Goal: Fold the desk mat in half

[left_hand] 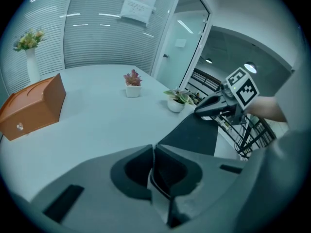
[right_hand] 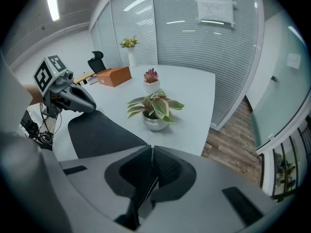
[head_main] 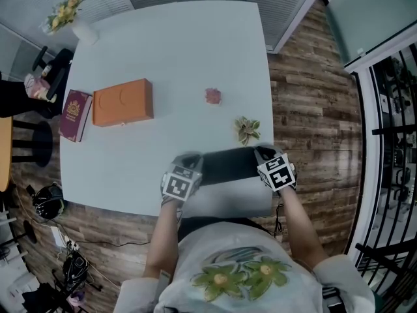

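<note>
2 claws clenched: our left gripper and right gripper each pinch 1 end of the dark mat, stretched between them at the table's near edge.

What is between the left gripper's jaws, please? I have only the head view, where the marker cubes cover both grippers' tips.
Observer: In its own view the left gripper has its jaws shut on a thin edge of the dark desk mat.
Operator: Thank you. And the right one?
Observer: The right gripper is likewise shut on the mat's edge, and a pale seam shows along that edge between its jaws.
Operator: Is there anything farther off that I miss?
Observer: A paper notice hangs on the slatted blinds beyond the table.
</note>
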A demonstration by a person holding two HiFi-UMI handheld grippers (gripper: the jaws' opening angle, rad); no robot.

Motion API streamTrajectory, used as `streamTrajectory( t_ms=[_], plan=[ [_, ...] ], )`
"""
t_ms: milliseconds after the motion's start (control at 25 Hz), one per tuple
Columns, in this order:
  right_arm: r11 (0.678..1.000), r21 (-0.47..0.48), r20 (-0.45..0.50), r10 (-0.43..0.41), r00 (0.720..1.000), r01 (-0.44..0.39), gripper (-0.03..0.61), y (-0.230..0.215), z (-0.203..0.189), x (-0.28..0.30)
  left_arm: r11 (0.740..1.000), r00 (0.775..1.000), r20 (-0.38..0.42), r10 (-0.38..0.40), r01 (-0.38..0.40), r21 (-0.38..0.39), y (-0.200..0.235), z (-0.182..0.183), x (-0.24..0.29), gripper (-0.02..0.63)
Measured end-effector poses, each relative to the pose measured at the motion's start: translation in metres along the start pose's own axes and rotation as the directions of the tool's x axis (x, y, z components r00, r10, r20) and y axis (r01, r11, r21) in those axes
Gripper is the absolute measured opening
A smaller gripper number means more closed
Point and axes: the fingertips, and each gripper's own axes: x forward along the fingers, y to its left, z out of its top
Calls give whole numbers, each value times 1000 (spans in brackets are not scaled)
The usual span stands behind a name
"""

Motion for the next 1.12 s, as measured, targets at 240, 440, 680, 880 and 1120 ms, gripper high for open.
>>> streamTrajectory(
  t_ms=[240,440,680,880,1120],
  plan=[
    [1000,5,-20,-3,1000,3,31,-1,-7,8,1000,1000,-16,-9,9,-13,2,-7,10,26],
    [1000,6,-34,-8,999,9,31,-3,-10,12,1000,1000,-28,-14,14,-15,2,-13,15,26],
    [1000,-9,-52,-9,999,9,32,-4,-10,16,1000,1000,-24,-6,6,-19,4,-15,19,26],
    [1000,5,-33,-7,999,7,32,-6,-9,17,999,1000,-16,-9,8,-48,6,-16,21,28],
    [997,71,-16,22,1000,-21,91,-8,-5,15,996,1000,-18,9,-11,-90,11,-17,17,69]
  ],
)
